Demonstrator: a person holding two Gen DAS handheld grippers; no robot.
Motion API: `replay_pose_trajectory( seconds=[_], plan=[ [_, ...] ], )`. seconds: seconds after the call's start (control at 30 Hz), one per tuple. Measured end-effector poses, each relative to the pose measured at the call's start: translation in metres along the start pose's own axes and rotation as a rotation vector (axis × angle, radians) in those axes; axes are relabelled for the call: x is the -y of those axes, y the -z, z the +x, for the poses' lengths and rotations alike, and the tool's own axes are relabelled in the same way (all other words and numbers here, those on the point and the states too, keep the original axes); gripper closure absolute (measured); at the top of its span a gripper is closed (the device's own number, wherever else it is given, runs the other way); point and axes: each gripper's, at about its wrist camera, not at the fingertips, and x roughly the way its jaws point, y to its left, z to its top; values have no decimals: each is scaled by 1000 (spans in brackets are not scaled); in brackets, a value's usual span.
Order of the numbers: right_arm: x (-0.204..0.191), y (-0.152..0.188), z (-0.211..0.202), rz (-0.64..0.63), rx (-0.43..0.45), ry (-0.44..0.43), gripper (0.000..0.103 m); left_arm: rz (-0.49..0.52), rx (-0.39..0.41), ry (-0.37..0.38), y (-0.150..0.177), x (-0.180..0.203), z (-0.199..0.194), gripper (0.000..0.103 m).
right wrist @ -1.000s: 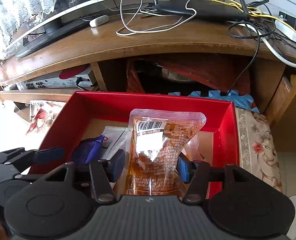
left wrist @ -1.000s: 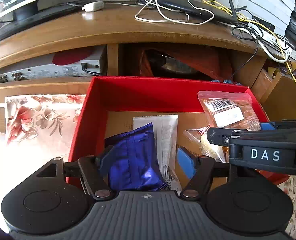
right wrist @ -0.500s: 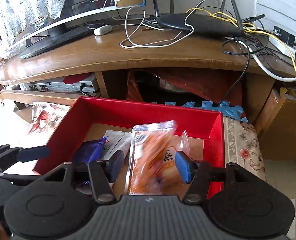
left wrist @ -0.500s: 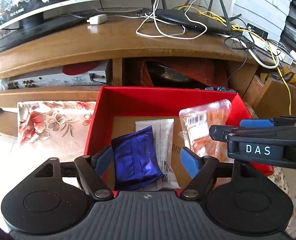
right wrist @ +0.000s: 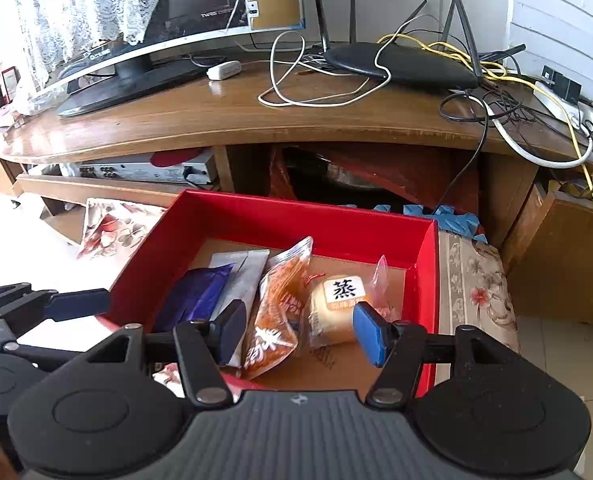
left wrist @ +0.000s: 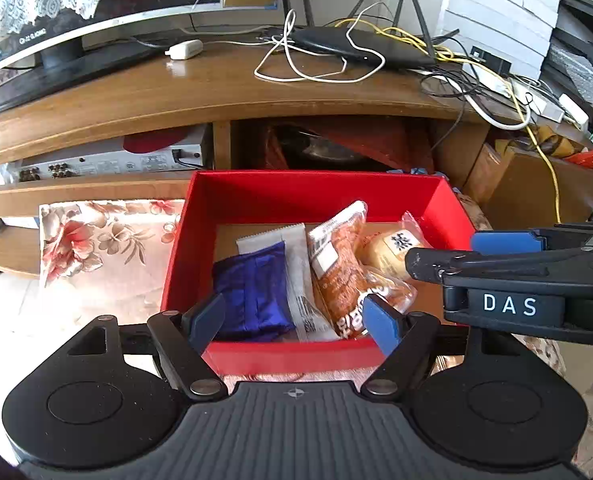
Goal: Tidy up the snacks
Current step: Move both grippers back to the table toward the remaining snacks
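**Snacks Deposited in Red Box; Both Claws Empty**

Four snacks are found inside the red box (left wrist: 316,196): blue packet (left wrist: 252,292), white sachet (left wrist: 296,268), orange pouch (left wrist: 344,268) and wrapped bun (right wrist: 336,304), packed side by side to save room. The left claw (left wrist: 292,320) stands apart, gripping nothing. The right claw (right wrist: 300,330) is opening, with nothing pressed between its pads. The wooden counter (left wrist: 216,92) behind carries a router (left wrist: 360,46) and loose cables, clear of the box.

Bright daylight throughout, strongest at lower left, washing the floor (left wrist: 0,304) almost to white. Sheen and pale reflections along the wooden shelf top (right wrist: 232,112). Deep shadow in the open compartment (left wrist: 336,148) at centre. Strong fisheye bending toward all edges, dark vignette in the corners. Mostly sharp; slight softness at far margins.
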Motion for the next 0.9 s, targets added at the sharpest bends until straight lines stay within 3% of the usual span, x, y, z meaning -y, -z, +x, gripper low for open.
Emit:
replay_pose_trajectory(
  seconds=[0.3,0.63,0.9],
  plan=[
    [-13,23,-14,-10,-30,-31,42,-12,-11,20,24,-5,-19,21],
    [-34,57,-20,-59,-101,-56,42,-45,-90,55,63,-15,-26,21],
    [-26,77,-34,-25,-135,-75,42,24,-132,108,75,-9,-12,19]
  ],
)
